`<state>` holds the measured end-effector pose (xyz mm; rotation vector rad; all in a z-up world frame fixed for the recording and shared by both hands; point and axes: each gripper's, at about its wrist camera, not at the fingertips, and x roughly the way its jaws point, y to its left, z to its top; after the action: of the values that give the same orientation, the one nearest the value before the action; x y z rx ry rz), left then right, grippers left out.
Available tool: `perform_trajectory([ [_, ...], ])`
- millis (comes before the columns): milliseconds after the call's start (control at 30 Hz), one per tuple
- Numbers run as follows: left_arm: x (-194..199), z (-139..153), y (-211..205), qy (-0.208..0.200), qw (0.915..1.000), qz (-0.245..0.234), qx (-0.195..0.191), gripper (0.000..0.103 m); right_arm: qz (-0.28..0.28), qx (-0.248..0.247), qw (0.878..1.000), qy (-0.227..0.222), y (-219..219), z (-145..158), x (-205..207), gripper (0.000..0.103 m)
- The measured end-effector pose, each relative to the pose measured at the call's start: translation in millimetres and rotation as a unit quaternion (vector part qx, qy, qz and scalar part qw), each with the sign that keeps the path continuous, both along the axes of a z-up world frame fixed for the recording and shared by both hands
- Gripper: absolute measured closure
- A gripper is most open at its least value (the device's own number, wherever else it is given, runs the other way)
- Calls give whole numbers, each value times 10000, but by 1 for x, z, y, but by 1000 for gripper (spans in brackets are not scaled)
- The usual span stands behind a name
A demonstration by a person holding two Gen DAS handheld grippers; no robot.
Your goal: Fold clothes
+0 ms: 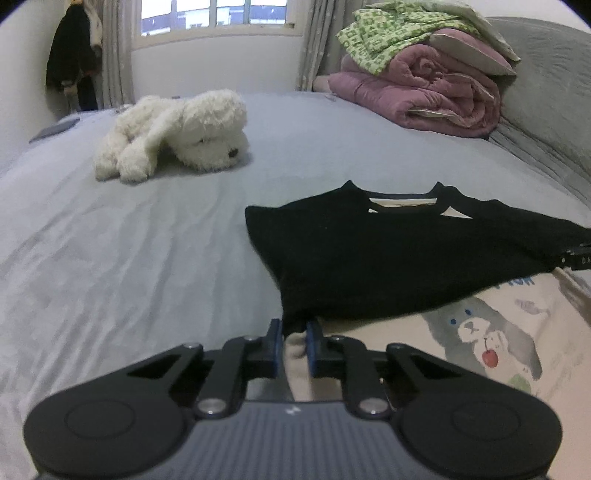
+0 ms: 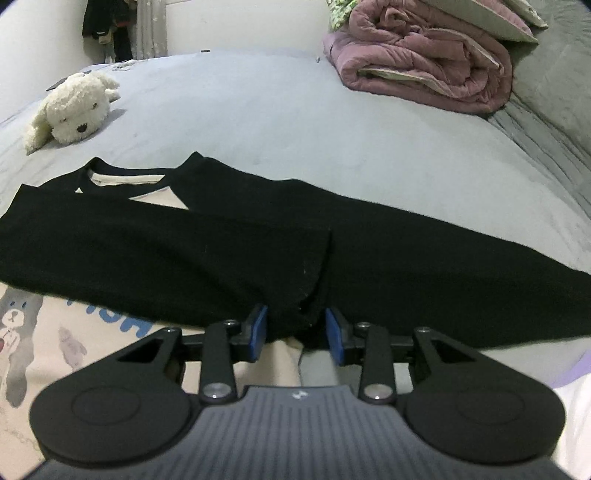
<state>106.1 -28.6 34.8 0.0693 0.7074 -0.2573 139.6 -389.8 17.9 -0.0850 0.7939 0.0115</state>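
A cream shirt with black sleeves [image 1: 388, 258] lies on the bed, both sleeves folded across the chest; its bear print [image 1: 491, 339] shows below them. My left gripper [image 1: 294, 332] is at the near left corner of the folded black sleeve, shut on cream and black fabric. In the right wrist view the shirt [image 2: 184, 251] spreads across the middle. My right gripper [image 2: 295, 326] stands open, its blue pads on either side of the sleeve's cuff end without pinching it. A dark bit of the right gripper [image 1: 576, 256] shows at the left wrist view's right edge.
A white plush dog [image 1: 177, 136] lies at the far left of the grey-blue sheet [image 1: 147, 240]. A rolled pink quilt [image 1: 417, 92] under a green patterned cloth [image 1: 388, 29] sits at the far right, by a grey padded headboard [image 1: 546, 92]. Curtains and a window stand behind.
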Motion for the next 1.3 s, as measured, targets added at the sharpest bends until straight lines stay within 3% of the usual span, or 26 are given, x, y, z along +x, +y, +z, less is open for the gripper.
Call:
perform_trajectory([
  [167,-3,1,-3,18,9995,-108,288,90,-228,-46,9991,-366,-6,16,-4,70],
  [267,-4,2,-4,30,9990,-163,413,91,-466,155,9983,-309,-20,18,-3,71],
  [433,-2,8,5,130,9994,-273,145,91,-108,917,9944,-523,-23,29,-8,71],
  [500,0,10,7,218,9990,-381,107,91,154,933,9950,-327,-13,24,-5,71],
  [600,2,15,16,303,9984,-471,-38,88,244,542,9982,33,-1,6,2,70],
  [667,2,21,23,199,9988,-382,-228,84,235,413,9989,36,2,5,3,70],
  [767,2,28,26,10,9970,-382,-674,83,132,575,9982,-119,1,14,2,69],
  [833,-1,29,16,-177,9957,-502,-756,77,135,738,9968,-278,-1,20,-2,69],
  [933,-7,25,-6,-509,9930,-905,-561,66,400,961,9940,-330,5,19,-3,69],
  [1000,-5,17,-18,-572,9915,-1095,-403,66,650,1055,9919,-277,14,13,-2,69],
  [1133,7,-2,-22,-226,9949,-985,-58,69,838,712,9939,-47,26,-7,4,69],
  [1300,8,-2,-22,-134,9950,-988,16,72,473,1427,9883,-268,-4,18,13,65],
])
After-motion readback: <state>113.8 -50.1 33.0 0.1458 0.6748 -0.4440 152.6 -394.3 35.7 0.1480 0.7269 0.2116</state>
